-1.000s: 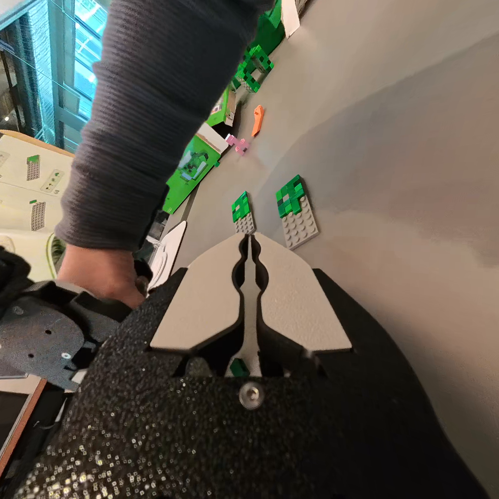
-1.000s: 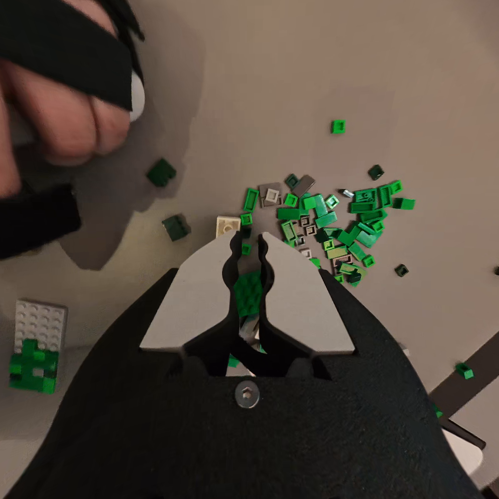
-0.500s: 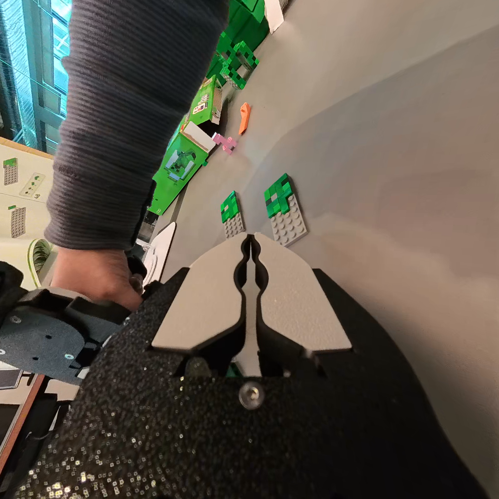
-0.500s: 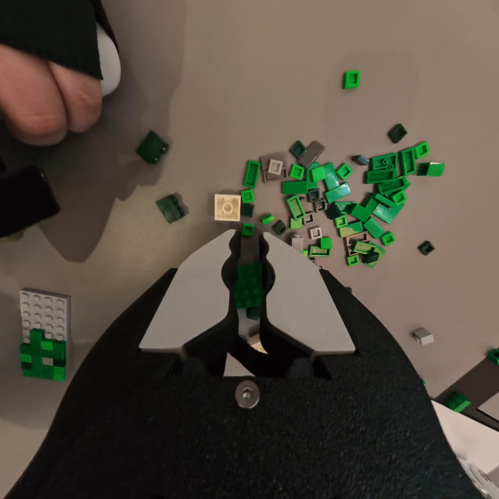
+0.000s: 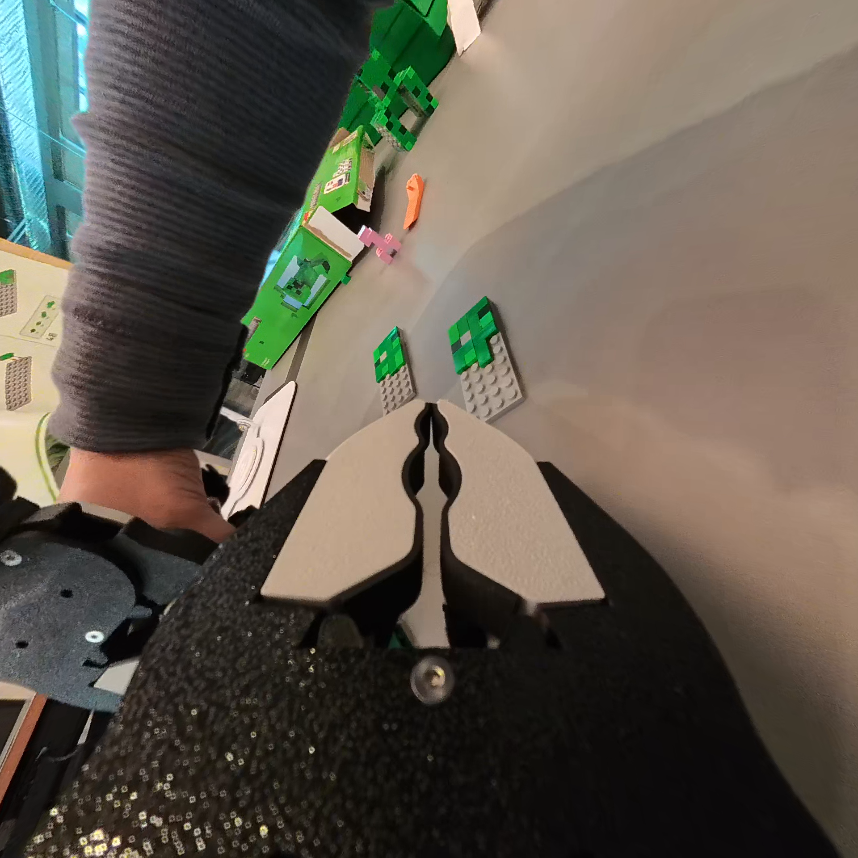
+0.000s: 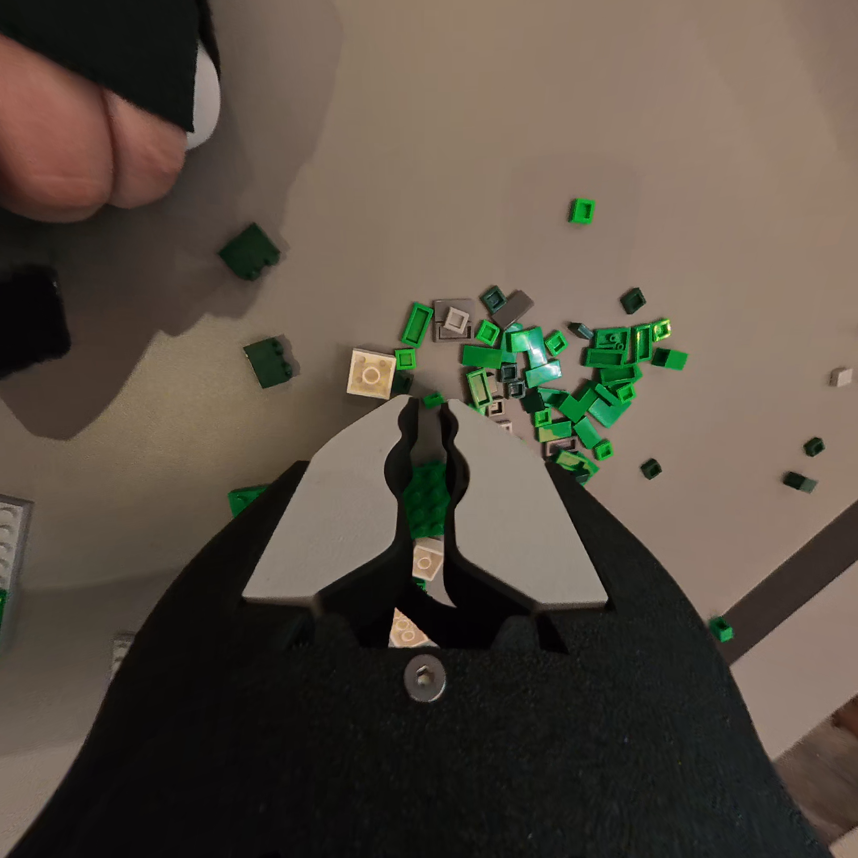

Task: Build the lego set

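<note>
Left gripper (image 5: 432, 411) is idling with jaws closed and empty — the two grey plates (image 5: 490, 367) lying just ahead. Right gripper (image 6: 429, 406) is hovering, jaws slightly parted, over the green plate (image 6: 425, 503) beside the loose pile (image 6: 557, 385) — its long axis running along the fingers.

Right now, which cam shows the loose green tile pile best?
Right wrist view: the tile pile lies spread on the table just past the right claw, seen from above. The left wrist view shows none of it, only two partly tiled grey plates.
</note>
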